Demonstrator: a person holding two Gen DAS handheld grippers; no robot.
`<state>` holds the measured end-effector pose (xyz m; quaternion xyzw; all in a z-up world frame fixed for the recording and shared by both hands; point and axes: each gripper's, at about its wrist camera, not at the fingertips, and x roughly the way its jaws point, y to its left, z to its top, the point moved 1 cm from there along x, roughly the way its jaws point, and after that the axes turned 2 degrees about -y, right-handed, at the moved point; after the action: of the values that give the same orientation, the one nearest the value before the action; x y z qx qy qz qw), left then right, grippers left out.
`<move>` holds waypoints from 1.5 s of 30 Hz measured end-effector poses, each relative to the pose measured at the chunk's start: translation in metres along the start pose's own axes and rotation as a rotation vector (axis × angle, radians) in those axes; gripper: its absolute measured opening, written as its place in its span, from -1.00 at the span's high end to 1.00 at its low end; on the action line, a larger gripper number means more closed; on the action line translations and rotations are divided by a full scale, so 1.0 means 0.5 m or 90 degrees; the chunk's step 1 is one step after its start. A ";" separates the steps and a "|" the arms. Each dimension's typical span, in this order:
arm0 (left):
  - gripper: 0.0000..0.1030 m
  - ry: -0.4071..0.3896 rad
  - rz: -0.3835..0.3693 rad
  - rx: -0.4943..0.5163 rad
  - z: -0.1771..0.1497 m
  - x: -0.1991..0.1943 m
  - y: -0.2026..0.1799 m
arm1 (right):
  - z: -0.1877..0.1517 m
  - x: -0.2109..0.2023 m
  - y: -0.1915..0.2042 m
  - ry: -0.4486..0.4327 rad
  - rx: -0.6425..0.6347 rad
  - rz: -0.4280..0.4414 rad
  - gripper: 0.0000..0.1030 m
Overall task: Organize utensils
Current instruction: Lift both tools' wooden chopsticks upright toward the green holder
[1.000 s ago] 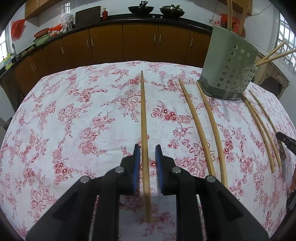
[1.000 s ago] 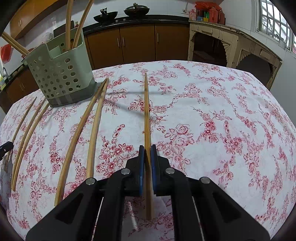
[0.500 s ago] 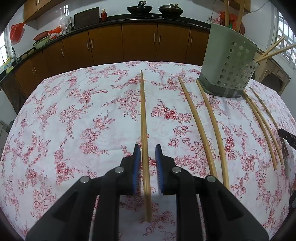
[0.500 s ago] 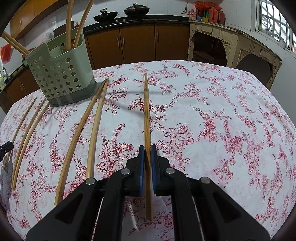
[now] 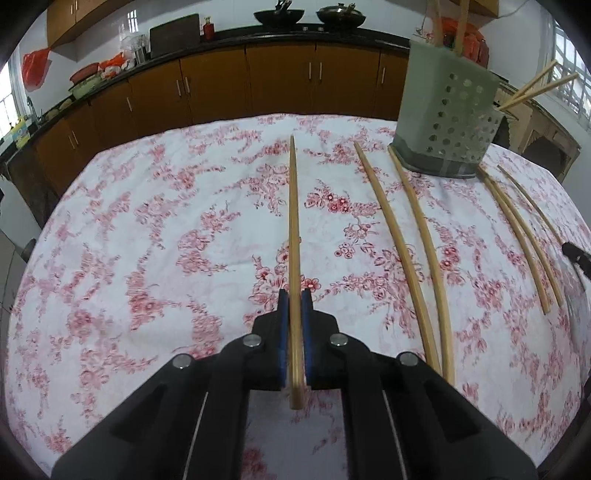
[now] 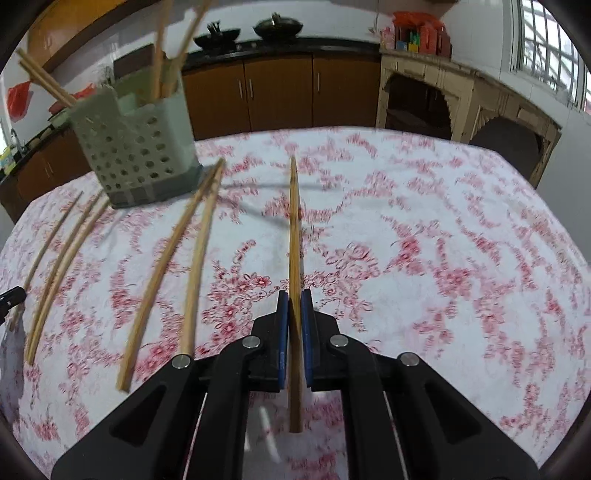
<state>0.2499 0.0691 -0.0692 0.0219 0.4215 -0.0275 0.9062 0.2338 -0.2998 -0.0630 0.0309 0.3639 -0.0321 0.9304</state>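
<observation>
**A:** Start with your left wrist view. How far along are you?

**B:** Partway, I'd judge. Your left gripper (image 5: pixel 294 295) has its jaws pinched on a chopstick (image 5: pixel 293 221) that runs straight ahead toward the far edge of the table (image 5: pixel 147 229). The green holder (image 5: pixel 445 122) stands near the far right corner with a few sticks already upright in it. Two loose chopsticks (image 5: pixel 413 243) lie between your stick and the holder, and three thinner ones (image 5: pixel 517 229) lie along the right edge, so at least five are left on the cloth

**A:** And the right wrist view?

**B:** Your right gripper (image 6: pixel 294 295) is also clamped on a chopstick (image 6: pixel 294 229), pointing at the far edge. Here the holder (image 6: pixel 136 147) sits toward the far left corner, with sticks leaning out of its top. The loose pair (image 6: pixel 184 258) lies just left of your stick, the other three (image 6: pixel 62 254) near the left edge. This view is blurred, so I can't tell whether your stick touches the cloth

**A:** What about the surface and the room?

**B:** You're working on a white tablecloth with red flowers, slightly wrinkled. Beyond it are brown kitchen cabinets (image 5: pixel 221 88) under a dark counter with woks (image 5: pixel 282 14), and windows at the side
</observation>
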 end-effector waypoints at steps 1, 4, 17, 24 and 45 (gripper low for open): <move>0.85 -0.006 -0.001 0.003 0.001 -0.013 0.000 | 0.005 -0.013 -0.003 -0.011 -0.001 0.000 0.85; 0.85 -0.034 -0.004 0.013 0.014 -0.054 -0.001 | 0.030 -0.064 -0.009 -0.060 -0.004 -0.003 0.86; 0.85 -0.203 -0.026 0.024 0.119 -0.247 -0.004 | 0.134 -0.216 -0.004 -0.228 -0.018 0.011 0.86; 0.85 -0.244 -0.040 0.037 0.160 -0.298 -0.022 | 0.175 -0.232 -0.005 -0.234 0.006 0.043 0.86; 0.85 -0.331 -0.180 0.078 0.263 -0.436 -0.182 | 0.288 -0.347 0.061 -0.304 0.014 0.186 0.86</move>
<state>0.2037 -0.0229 0.1806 0.0103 0.1721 -0.1833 0.9678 0.2064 -0.2745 0.1615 0.0847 0.1256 0.0921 0.9842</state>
